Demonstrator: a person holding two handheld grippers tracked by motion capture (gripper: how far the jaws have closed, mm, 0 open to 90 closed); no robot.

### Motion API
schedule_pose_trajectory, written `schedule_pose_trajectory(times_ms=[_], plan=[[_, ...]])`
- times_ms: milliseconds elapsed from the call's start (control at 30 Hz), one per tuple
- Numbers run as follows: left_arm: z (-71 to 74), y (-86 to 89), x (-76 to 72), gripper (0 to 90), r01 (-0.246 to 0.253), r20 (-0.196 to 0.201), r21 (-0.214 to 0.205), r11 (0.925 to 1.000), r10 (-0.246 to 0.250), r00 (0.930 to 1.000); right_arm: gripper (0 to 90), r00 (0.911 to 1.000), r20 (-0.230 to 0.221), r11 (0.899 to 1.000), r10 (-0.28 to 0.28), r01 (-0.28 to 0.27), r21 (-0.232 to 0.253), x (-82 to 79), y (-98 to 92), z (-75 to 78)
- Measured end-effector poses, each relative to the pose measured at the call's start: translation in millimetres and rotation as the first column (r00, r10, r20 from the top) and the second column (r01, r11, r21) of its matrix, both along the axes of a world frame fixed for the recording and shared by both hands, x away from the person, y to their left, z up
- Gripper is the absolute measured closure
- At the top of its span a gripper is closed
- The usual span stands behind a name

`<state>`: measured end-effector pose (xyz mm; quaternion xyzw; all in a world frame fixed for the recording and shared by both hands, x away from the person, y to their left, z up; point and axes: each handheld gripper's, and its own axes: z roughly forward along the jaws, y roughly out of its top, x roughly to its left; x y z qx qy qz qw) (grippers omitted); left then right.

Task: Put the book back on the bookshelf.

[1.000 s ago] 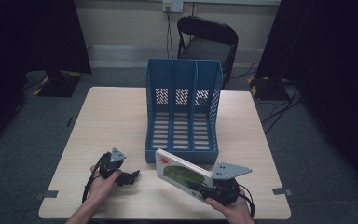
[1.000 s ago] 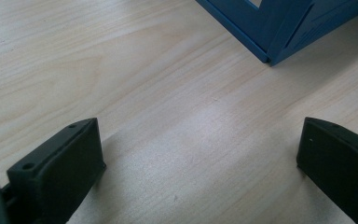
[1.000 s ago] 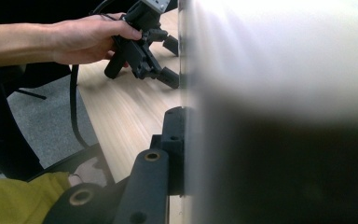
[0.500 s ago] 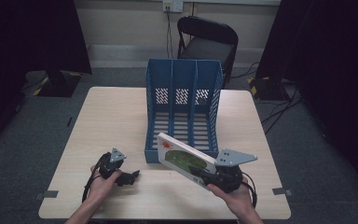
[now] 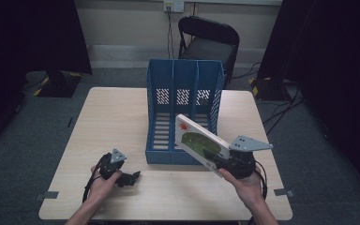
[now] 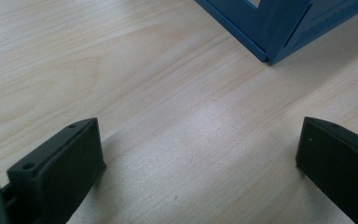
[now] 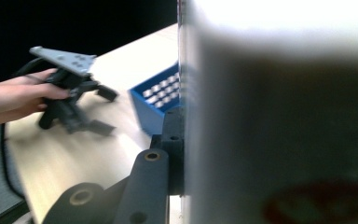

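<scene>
The book (image 5: 200, 144) is thin and flat, with a white cover that carries a green picture and a small red mark near its far corner. It hangs tilted in the air just in front of the blue file rack (image 5: 183, 110), over the rack's right front corner, its far end raised toward the right-hand compartment. In the right gripper view the cover (image 7: 279, 112) stands as a blurred pale wall with a dark red patch low down.

The right claw (image 5: 221, 164) is clenched on the near lower end of the book, its black jaws pressed against the cover; a hand (image 5: 246, 183) carries it near the front right of the rack, and the grey three-cornered plate rides on top.

The left claw (image 5: 132, 178) rests on the desk (image 5: 112, 117) off the rack's front left corner, held by the other hand (image 5: 102, 183). Its jaws stand wide apart and released, with bare wood between them; in the left gripper view the rack's blue corner (image 6: 270, 32) lies beyond them. The right gripper view shows the same claw (image 7: 103, 109) spread open beside the rack.

Beyond the rack, past the far edge of the desk, stands a dark folding chair (image 5: 208, 40).
</scene>
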<state>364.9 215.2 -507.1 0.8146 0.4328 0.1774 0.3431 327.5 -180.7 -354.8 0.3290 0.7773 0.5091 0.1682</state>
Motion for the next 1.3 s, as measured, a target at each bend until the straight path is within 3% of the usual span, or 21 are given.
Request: schedule_pose_trajectory(times_ms=[100,267,400,433,500,533,700,767,900,1133,1300], plan=[[0.0,0.0,0.0,0.0,0.000,0.000,0.000,1.0000,0.000,1.0000,76.7,0.9979,0.013,0.998,-0.063,0.063,0.005,3.9,-7.6,2.9],[0.0,0.2,0.8,0.0,0.005,0.002,0.002,1.0000,-0.005,1.0000,76.7,0.9870,0.023,0.987,-0.159,0.159,0.018,11.9,-19.2,5.5],[0.0,0.1,0.9,0.0,0.006,0.002,0.002,1.0000,-0.006,1.0000,76.7,0.9697,0.026,0.970,-0.243,0.243,0.009,21.6,-24.3,7.0],[0.0,0.2,1.0,0.0,0.006,0.002,0.002,1.0000,-0.006,1.0000,76.7,0.9607,0.020,0.961,-0.277,0.277,0.015,25.7,-25.4,7.7],[0.1,0.2,1.1,0.0,0.007,0.002,0.005,1.0000,-0.007,1.0000,76.7,0.9535,0.014,0.954,-0.301,0.301,0.020,32.6,-27.0,8.2],[0.1,0.2,1.1,0.0,0.008,0.001,0.004,1.0000,-0.008,1.0000,76.7,0.9454,0.010,0.945,-0.326,0.325,0.019,36.5,-26.0,7.7],[0.0,0.1,1.1,0.0,0.006,0.002,0.003,1.0000,-0.006,1.0000,76.7,0.9257,0.015,0.926,-0.378,0.378,-0.012,50.8,-16.3,4.1],[0.1,0.2,1.1,0.0,0.007,0.002,0.004,1.0000,-0.007,1.0000,76.7,0.9255,0.013,0.925,-0.379,0.379,-0.010,56.2,-13.4,3.5],[0.1,0.2,1.1,0.0,0.008,0.002,0.004,1.0000,-0.008,1.0000,76.6,0.9167,0.014,0.916,-0.399,0.400,-0.022,69.0,-5.0,2.8],[0.1,0.2,1.1,0.0,0.008,0.002,0.004,1.0000,-0.008,1.0000,76.7,0.8838,-0.007,0.884,-0.468,0.467,-0.030,89.9,7.3,-6.6],[0.0,0.2,1.1,0.0,0.007,0.002,0.003,1.0000,-0.007,1.0000,76.7,0.8718,-0.012,0.871,-0.490,0.489,-0.043,99.3,17.3,-13.5]])
